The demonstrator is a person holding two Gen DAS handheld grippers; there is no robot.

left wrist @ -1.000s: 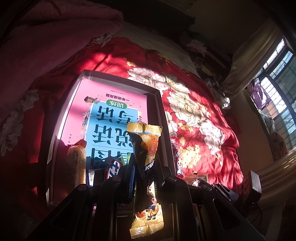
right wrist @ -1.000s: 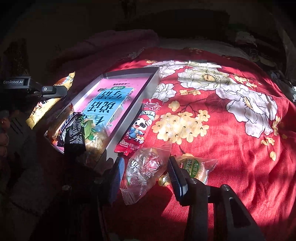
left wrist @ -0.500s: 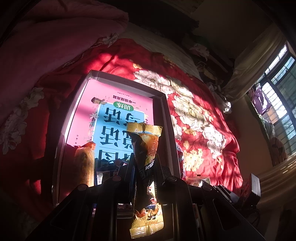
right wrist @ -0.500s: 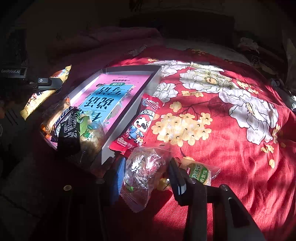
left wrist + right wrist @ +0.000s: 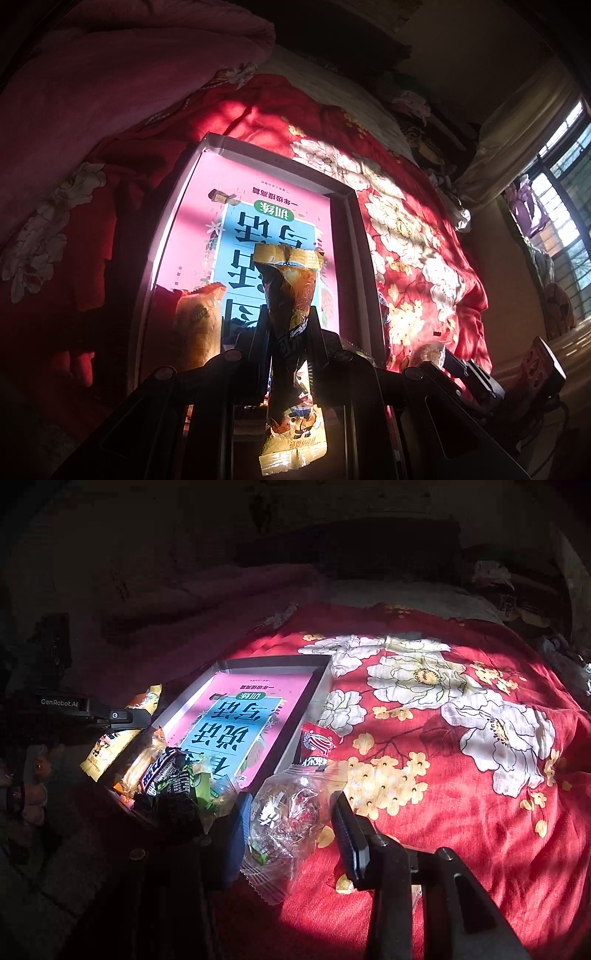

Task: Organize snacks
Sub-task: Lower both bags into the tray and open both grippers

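Pinching an orange snack packet (image 5: 291, 306) upright, the left gripper (image 5: 288, 332) hangs over the box (image 5: 354, 236) at frame centre, ready to drop it; the right gripper (image 5: 291, 823) brackets a clear candy bag (image 5: 288, 812), grip uncertain.

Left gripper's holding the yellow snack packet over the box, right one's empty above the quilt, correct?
Not quite. The right gripper isn't empty: the right wrist view shows a clear-wrapped snack between its fingers. The left gripper does hold the yellow snack packet over the box.

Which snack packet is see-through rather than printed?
The clear packet in the right claw; its contents show through, unlike the red packet behind it.
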